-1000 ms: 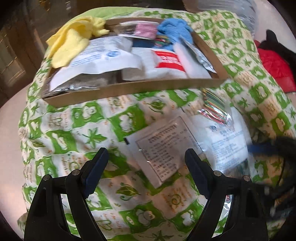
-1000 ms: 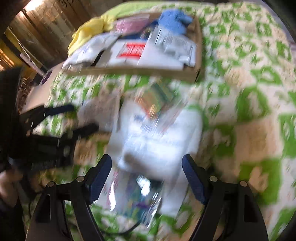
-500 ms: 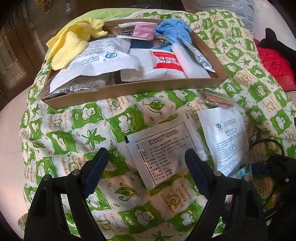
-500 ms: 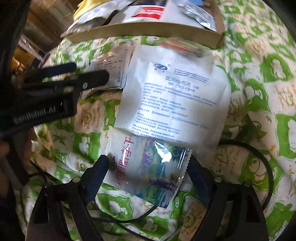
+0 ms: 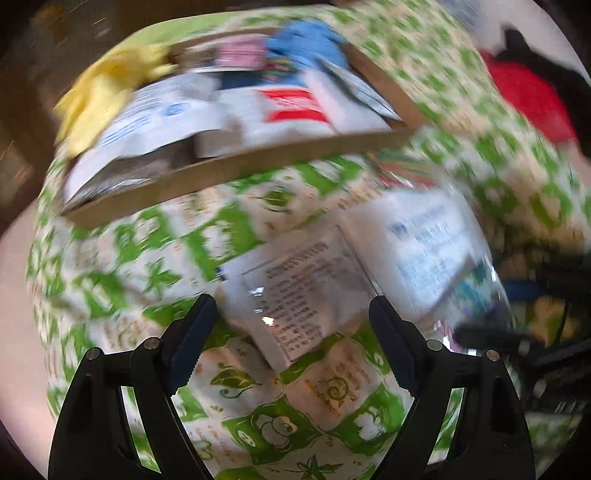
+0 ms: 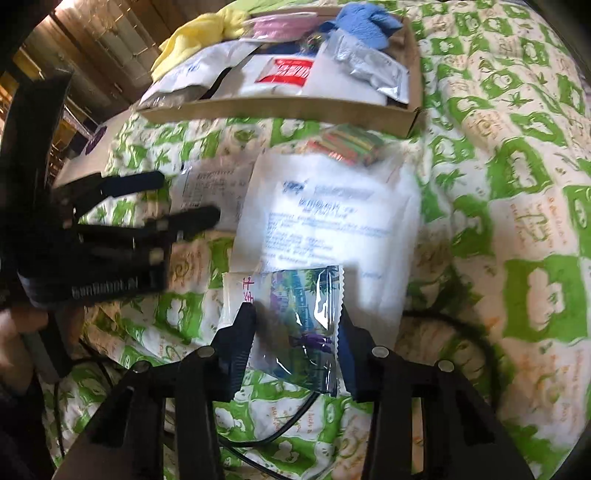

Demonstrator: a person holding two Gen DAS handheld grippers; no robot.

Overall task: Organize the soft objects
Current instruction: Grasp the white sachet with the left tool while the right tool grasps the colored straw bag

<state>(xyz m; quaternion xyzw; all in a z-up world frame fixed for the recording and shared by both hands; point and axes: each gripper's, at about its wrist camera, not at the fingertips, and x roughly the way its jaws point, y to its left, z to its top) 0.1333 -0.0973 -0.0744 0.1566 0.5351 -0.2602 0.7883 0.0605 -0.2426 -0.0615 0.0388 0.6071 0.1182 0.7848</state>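
Observation:
My right gripper [image 6: 295,328] is shut on a glossy printed snack packet [image 6: 295,317] lying on the green-and-cream quilt [image 6: 517,184]. Just beyond it lies a large white printed pouch [image 6: 328,218], with a striped colourful packet [image 6: 347,144] past that. My left gripper [image 5: 290,321] is open and empty over a small white sachet with black print [image 5: 295,288]; it also shows at the left of the right wrist view [image 6: 181,199]. A shallow cardboard tray [image 6: 280,107] at the far side holds white pouches, a yellow cloth [image 6: 192,40], a blue cloth [image 6: 365,22] and a pink item.
A black cable [image 6: 461,332] loops over the quilt by the right gripper. A red and black garment [image 5: 528,99] lies at the far right in the left wrist view. The left wrist view is motion-blurred.
My right gripper has closed from wide open onto the snack packet. My left gripper has shifted, blurring its view, and stays open over the small sachet.

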